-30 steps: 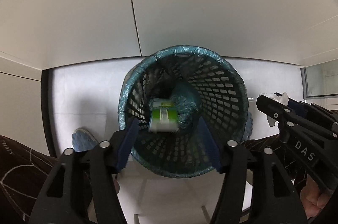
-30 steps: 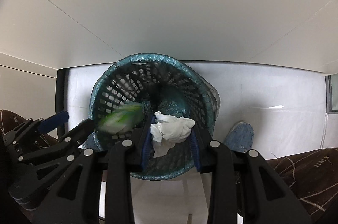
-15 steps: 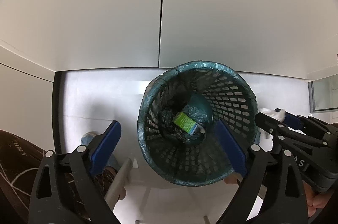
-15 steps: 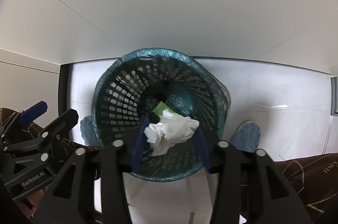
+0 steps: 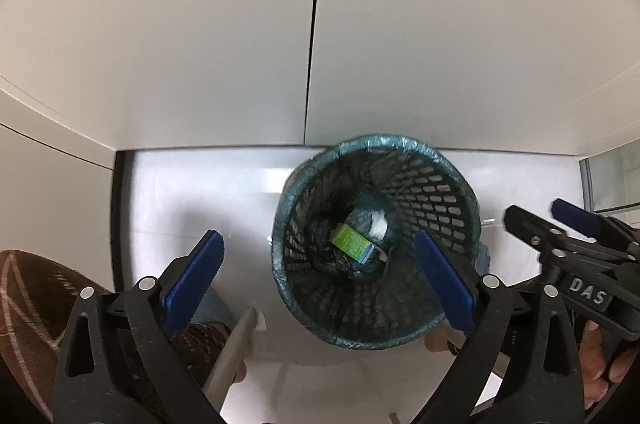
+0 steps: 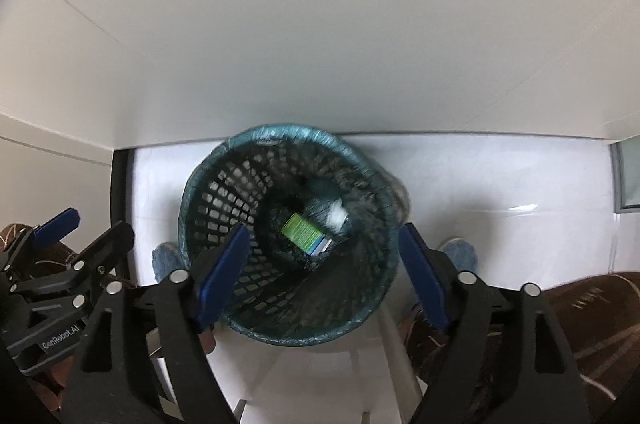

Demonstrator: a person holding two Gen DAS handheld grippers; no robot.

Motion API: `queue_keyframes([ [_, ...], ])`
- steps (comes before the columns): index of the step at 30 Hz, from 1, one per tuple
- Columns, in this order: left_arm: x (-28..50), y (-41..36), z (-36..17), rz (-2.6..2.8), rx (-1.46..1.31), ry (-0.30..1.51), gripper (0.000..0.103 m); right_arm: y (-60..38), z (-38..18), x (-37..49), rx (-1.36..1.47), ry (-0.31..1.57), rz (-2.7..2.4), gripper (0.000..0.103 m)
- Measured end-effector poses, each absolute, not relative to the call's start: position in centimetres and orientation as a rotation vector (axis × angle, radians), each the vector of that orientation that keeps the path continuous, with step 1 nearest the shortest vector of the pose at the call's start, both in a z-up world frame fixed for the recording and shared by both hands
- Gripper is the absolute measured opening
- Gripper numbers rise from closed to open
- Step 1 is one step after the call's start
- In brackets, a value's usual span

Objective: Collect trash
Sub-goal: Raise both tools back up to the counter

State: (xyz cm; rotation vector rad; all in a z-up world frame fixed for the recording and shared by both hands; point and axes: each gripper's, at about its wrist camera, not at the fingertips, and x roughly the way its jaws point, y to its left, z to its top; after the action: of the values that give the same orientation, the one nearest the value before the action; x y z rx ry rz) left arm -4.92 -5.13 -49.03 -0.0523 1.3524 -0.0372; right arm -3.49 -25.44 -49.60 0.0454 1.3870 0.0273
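Hovering above the mesh wastebasket (image 5: 376,244), both grippers point almost straight down into it. The left gripper (image 5: 318,278) has just been spreading its jaws and now stands very wide, with nothing between the blue pads. The right gripper (image 6: 322,272) has also just been opening; its jaws are wide and empty too. At the bottom of the teal bin liner (image 6: 280,138) lie the green carton (image 6: 306,233) and, just beside it on the far right, the crumpled white tissue (image 6: 337,213). The basket stands on a pale floor (image 5: 208,192) close against the far wall.

The step in hand looks like the release: both pieces of trash are in the basket, so this drop seems done. Next, each hand probably needs to draw clear of the rim and turn toward whatever litter remains; none shows in these views.
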Motion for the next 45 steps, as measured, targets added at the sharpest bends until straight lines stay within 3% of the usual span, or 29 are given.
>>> queue_keyframes([
  [5, -5.7, -5.2, -45.1, -0.053, -0.038, 1.296, 0.095, -25.8, -45.6, -4.4, 0.046, 1.294, -0.001, 0.084],
  [18, -8.3, -6.1, -30.4, -0.07, -0.015, 1.086, 0.097, -26.4, -31.3, -7.4, 0.012, 1.002, 0.013, 0.093],
  [35, -12.1, -6.9, -13.1, -0.069, -0.018, 0.867, 0.097, -28.3, -13.5, -10.4, 0.03, 0.715, 0.06, 0.095],
  [45, -9.0, -6.4, -4.8, -0.009, -0.075, 0.753, 0.097, -28.7, -5.2, -8.6, 0.012, 0.612, 0.039, 0.095],
])
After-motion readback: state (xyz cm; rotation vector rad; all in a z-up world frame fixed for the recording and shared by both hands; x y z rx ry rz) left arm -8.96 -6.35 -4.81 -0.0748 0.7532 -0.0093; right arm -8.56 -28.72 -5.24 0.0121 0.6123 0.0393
